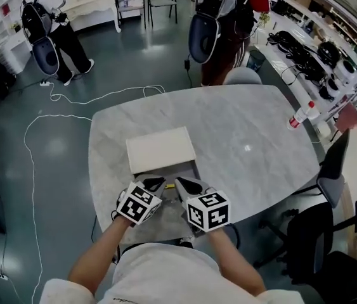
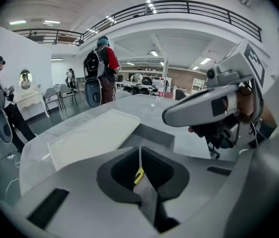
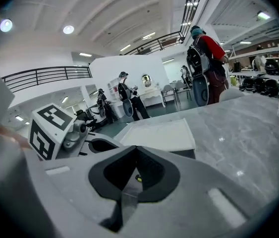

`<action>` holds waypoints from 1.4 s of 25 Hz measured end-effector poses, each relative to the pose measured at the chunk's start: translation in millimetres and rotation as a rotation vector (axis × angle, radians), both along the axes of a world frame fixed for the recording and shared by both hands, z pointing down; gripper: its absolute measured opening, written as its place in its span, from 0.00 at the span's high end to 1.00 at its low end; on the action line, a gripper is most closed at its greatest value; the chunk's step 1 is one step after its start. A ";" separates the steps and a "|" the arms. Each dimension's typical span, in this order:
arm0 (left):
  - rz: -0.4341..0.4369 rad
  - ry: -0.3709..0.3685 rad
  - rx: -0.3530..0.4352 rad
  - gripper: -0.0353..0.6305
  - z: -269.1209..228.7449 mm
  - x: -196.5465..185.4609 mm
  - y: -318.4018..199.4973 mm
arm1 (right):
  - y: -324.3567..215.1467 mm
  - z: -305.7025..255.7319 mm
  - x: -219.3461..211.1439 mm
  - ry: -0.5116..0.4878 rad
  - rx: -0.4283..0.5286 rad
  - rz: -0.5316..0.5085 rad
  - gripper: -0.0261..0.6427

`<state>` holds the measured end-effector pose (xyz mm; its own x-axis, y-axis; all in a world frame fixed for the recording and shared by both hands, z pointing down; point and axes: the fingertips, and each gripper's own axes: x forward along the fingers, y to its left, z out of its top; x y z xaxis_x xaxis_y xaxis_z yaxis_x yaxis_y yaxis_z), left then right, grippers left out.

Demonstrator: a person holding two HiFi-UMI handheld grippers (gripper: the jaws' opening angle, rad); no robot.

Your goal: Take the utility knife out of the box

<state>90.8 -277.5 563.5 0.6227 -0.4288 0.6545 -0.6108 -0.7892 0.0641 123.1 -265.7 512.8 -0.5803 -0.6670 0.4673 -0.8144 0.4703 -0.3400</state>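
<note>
Left gripper: jaws pressed together, nothing between them. Right gripper: the same, empty. Tips side by side at the open near end of the box. Yellow sliver of knife shows just past the tips. White lid covers the box's far part. Box sits on the grey marble surface.

The lid is lying on the table just behind the box; the left gripper and right gripper are sitting side by side before it.
</note>
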 end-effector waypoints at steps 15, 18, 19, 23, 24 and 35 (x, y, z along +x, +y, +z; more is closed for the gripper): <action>0.251 -0.250 -0.011 0.91 40.9 15.7 2.7 | -7.8 8.5 18.3 0.007 -0.023 -0.183 0.95; 0.273 -0.285 -0.022 0.91 47.9 16.5 3.2 | -6.4 9.8 21.4 0.010 -0.027 -0.212 0.95; 0.280 -0.298 -0.029 0.91 51.0 16.3 4.0 | -5.0 10.1 21.6 0.011 -0.028 -0.224 0.95; 0.317 -0.350 -0.047 0.91 63.3 15.3 6.2 | -1.7 11.4 21.0 0.022 -0.027 -0.264 0.95; 0.328 -0.360 -0.051 0.91 65.6 15.5 6.6 | -1.7 11.7 21.4 0.025 -0.028 -0.271 0.95; 0.421 -0.470 -0.099 0.82 90.1 11.1 7.7 | 0.2 20.1 29.6 0.038 -0.049 -0.318 0.95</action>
<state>101.8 -269.8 653.6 0.3613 -0.1336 0.9228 -0.2308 -0.9717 -0.0504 152.6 -265.6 532.9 -0.7374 -0.4315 0.5197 -0.6420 0.6869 -0.3406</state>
